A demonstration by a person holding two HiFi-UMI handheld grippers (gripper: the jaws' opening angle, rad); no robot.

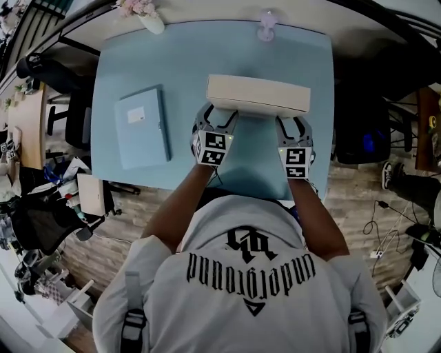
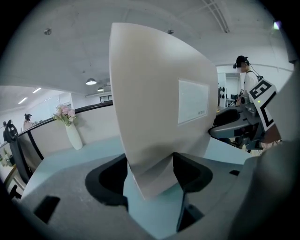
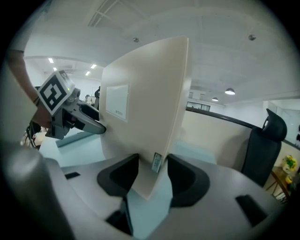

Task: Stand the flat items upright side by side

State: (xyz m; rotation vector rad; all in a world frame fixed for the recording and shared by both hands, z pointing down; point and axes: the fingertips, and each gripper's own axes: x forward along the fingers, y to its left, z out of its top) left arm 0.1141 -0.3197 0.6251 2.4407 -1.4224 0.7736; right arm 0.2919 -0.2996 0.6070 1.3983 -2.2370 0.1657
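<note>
A beige flat box point(image 1: 258, 94) stands on its long edge across the middle of the light blue table point(image 1: 275, 55). My left gripper point(image 1: 219, 114) is shut on its near left end, and my right gripper point(image 1: 295, 124) is shut on its near right end. In the left gripper view the beige box point(image 2: 159, 103) rises upright between the dark pads of the left gripper point(image 2: 150, 171), with a white label on its face. The right gripper view shows the box point(image 3: 145, 108) clamped in the right gripper point(image 3: 152, 173). A blue flat box point(image 1: 142, 127) lies flat at the table's left.
A white vase of flowers point(image 1: 149, 18) stands at the table's back left corner, and a small pale object point(image 1: 267, 25) sits at the back edge. Black chairs point(image 1: 65, 120) and clutter crowd the floor at the left. A person point(image 2: 244, 82) stands far off.
</note>
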